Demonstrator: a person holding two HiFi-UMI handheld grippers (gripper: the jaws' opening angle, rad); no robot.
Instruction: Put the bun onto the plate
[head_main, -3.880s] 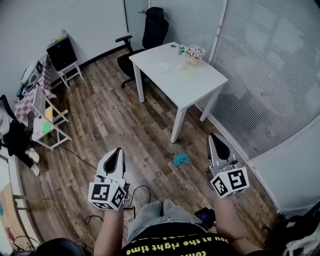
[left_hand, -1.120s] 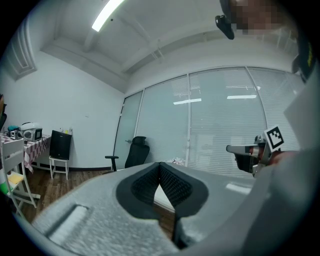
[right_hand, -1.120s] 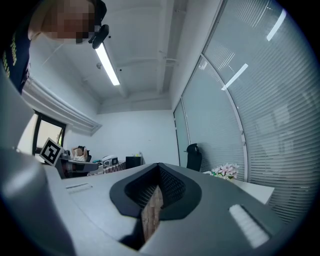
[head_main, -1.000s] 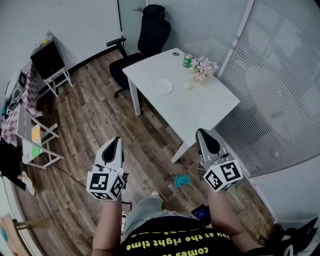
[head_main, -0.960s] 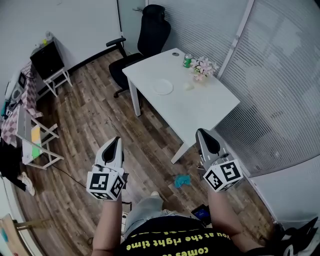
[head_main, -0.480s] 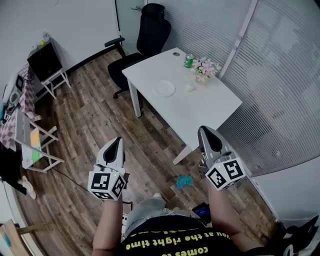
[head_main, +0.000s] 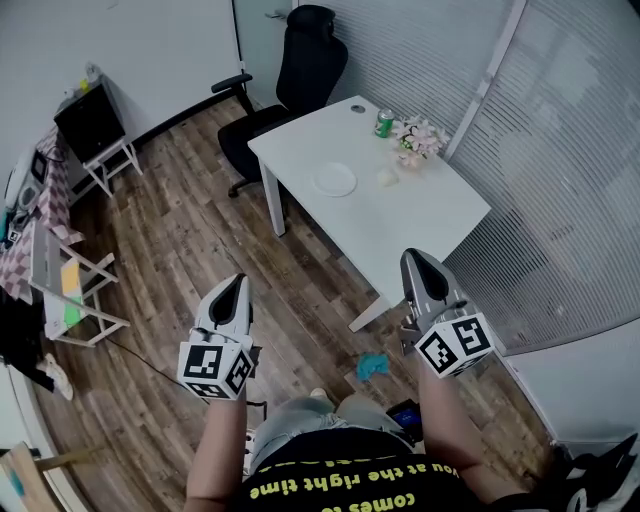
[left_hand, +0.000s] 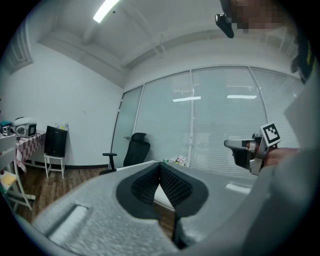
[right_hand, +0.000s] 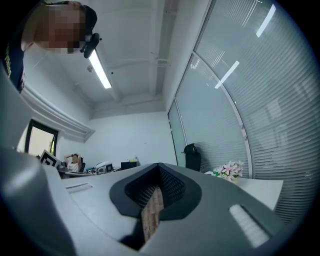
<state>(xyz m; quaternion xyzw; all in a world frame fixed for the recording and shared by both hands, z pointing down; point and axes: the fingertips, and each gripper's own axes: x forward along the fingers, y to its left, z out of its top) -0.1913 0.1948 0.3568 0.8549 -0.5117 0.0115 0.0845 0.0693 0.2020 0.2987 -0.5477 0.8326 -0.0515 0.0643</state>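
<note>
Far ahead, a white table (head_main: 400, 230) carries a round white plate (head_main: 334, 180) and, to its right, a small pale bun (head_main: 388, 177). Both grippers are held over the wooden floor, well short of the table. My left gripper (head_main: 232, 285) is shut and empty, its pads meeting at the tip (left_hand: 160, 166). My right gripper (head_main: 413, 262) is also shut with nothing in it (right_hand: 159, 167). In the right gripper view the bun and plate are not visible; only the table's far end shows.
A bunch of pink flowers (head_main: 418, 137) and a green can (head_main: 384, 122) stand at the table's far side. A black office chair (head_main: 310, 70) sits behind the table. A teal cloth (head_main: 372, 366) lies on the floor. Shelves and a rack (head_main: 60, 270) line the left; blinds cover the right wall.
The table has drawn a little nearer and shifted right in the head view. Both grippers stayed shut and held the same pose in front of the body.
</note>
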